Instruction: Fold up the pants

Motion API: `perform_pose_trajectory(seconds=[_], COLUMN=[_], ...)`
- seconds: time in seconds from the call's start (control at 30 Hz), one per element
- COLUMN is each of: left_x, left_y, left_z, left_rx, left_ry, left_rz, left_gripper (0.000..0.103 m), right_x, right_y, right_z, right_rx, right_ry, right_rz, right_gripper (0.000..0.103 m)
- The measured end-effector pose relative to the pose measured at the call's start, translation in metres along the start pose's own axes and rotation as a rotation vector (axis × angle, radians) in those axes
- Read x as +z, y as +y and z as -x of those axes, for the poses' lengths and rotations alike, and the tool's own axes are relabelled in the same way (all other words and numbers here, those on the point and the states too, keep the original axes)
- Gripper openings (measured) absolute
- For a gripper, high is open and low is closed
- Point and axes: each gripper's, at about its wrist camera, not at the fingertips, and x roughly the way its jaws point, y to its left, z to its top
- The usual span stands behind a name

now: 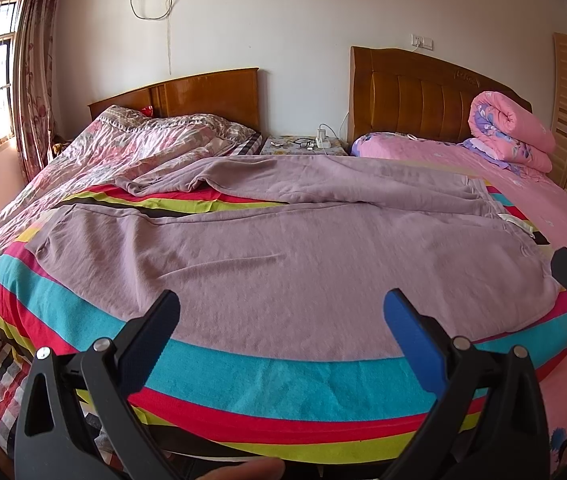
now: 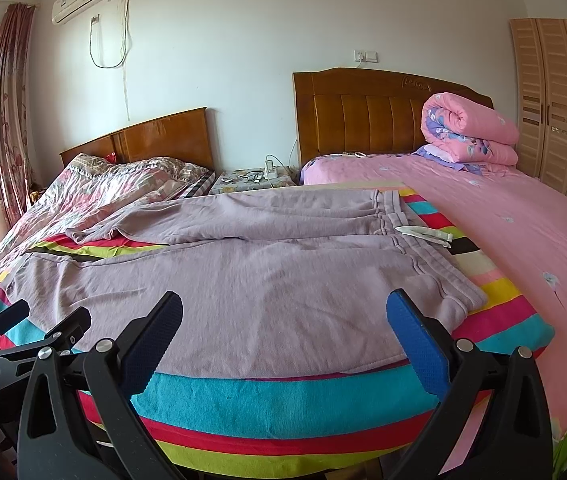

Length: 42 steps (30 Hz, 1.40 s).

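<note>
- Currently, mauve knit cotton pants point(image 1: 267, 252) lie spread flat on a brightly striped blanket point(image 1: 283, 376), waistband at the right, legs running left.
- The near leg is smooth; the far leg is rumpled and bunched at its left end.
- A white drawstring point(image 2: 423, 234) rests on the blanket just beside the waistband.
- The left gripper point(image 1: 281, 312) hovers over the pants' near edge, its jaws wide apart and holding nothing.
- The right gripper point(image 2: 283, 312) hangs near the waistband side, its jaws likewise spread and empty.
- A rolled pink floral quilt point(image 2: 467, 128) sits far right on the pink bed.
</note>
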Motion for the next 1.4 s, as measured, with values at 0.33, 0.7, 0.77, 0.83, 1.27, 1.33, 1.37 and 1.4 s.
perform_pose_trajectory(seconds=[0.33,0.7,0.77,0.83,1.27,1.33,1.37,1.4], left_x=[0.000,0.000,0.000,0.000,0.047,0.058,0.062,0.064], left_y=[0.000,-0.001,0.000,0.001,0.019,0.037,0.047,0.055], left_z=[0.000,0.001,0.002,0.002,0.006,-0.010,-0.020,-0.030], left_rx=[-0.001,0.000,0.004,0.006,0.115,0.038,-0.024,-0.079], left_ry=[0.000,-0.002,-0.006,-0.006,-0.044,0.036,0.079,0.116], left_rz=[0.000,-0.002,-0.007,-0.009,-0.176,-0.097,-0.055,-0.014], left_gripper=[0.102,0.102,0.102,0.102,0.102,0.102,0.102,0.102], right_x=[0.000,-0.001,-0.001,-0.002,0.009,0.016,0.019,0.023], right_y=[0.000,-0.002,-0.002,-0.002,-0.028,-0.038,-0.042,-0.045], right_z=[0.001,0.001,0.001,0.001,0.007,-0.003,-0.011,-0.019], right_rx=[0.000,0.001,0.002,0.000,0.098,0.117,0.118,0.116], right_ry=[0.000,0.001,0.002,0.003,-0.017,0.007,0.024,0.041], right_rz=[-0.003,-0.005,-0.005,-0.007,-0.019,-0.030,-0.031,-0.024], right_gripper=[0.099,0.099,0.099,0.099,0.099,0.099,0.099,0.099])
